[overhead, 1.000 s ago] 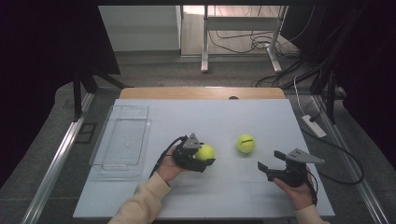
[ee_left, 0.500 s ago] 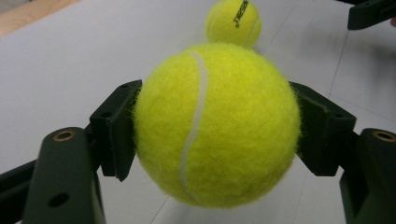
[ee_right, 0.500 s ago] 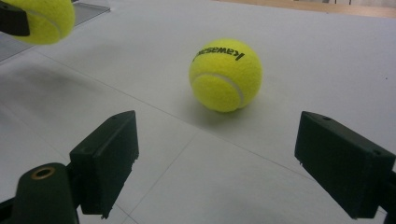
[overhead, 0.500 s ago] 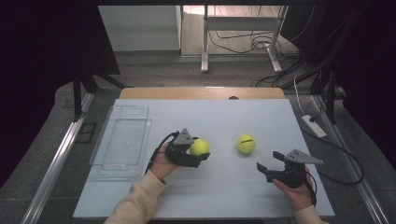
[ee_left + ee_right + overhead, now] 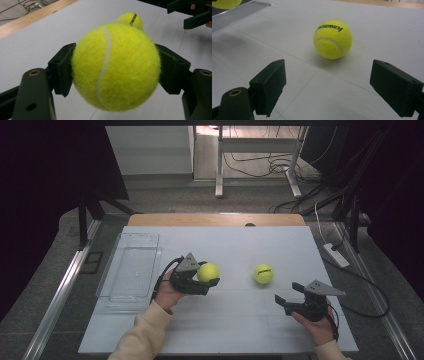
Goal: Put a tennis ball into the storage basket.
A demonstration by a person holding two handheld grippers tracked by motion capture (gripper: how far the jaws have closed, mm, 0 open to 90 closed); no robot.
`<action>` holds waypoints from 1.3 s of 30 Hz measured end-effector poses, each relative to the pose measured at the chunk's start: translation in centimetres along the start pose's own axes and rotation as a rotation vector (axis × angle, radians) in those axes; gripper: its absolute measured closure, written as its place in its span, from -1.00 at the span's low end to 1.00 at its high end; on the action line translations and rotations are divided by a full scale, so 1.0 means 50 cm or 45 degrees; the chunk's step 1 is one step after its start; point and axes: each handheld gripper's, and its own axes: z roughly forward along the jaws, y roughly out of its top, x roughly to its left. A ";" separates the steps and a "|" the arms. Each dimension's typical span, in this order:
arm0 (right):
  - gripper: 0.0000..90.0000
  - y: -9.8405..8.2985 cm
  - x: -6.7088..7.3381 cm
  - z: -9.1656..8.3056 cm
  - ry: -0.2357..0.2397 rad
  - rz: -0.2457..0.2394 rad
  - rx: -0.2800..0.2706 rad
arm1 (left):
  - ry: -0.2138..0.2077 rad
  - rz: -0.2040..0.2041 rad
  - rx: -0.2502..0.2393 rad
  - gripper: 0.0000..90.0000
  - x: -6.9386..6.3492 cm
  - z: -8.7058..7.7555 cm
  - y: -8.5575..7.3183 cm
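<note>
My left gripper [image 5: 209, 279] is shut on a yellow tennis ball [image 5: 207, 272] and holds it a little above the white table [image 5: 235, 320]. In the left gripper view both black pads press the sides of that ball [image 5: 115, 65]. A second tennis ball [image 5: 263, 274], printed with black lettering, rests on the table right of centre. The right gripper [image 5: 283, 302] stands open near the table's front right, its jaws pointing toward this ball [image 5: 333, 39], which lies a short way beyond them. The left gripper view also shows the second ball [image 5: 130, 20] farther off.
A clear plastic tray [image 5: 131, 268] lies on the table's left side, left of my left hand. A wooden strip [image 5: 215, 219] runs along the table's far edge. Cables and a power strip [image 5: 336, 255] lie on the floor to the right.
My left gripper has lifted the held ball and carried it leftward, toward the tray. The right gripper and the second ball have stayed where they were.
</note>
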 end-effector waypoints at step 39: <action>-0.69 -0.001 -0.001 -0.001 -0.001 0.001 0.001 | 0.100 -0.036 -0.171 -0.42 0.031 -0.090 0.019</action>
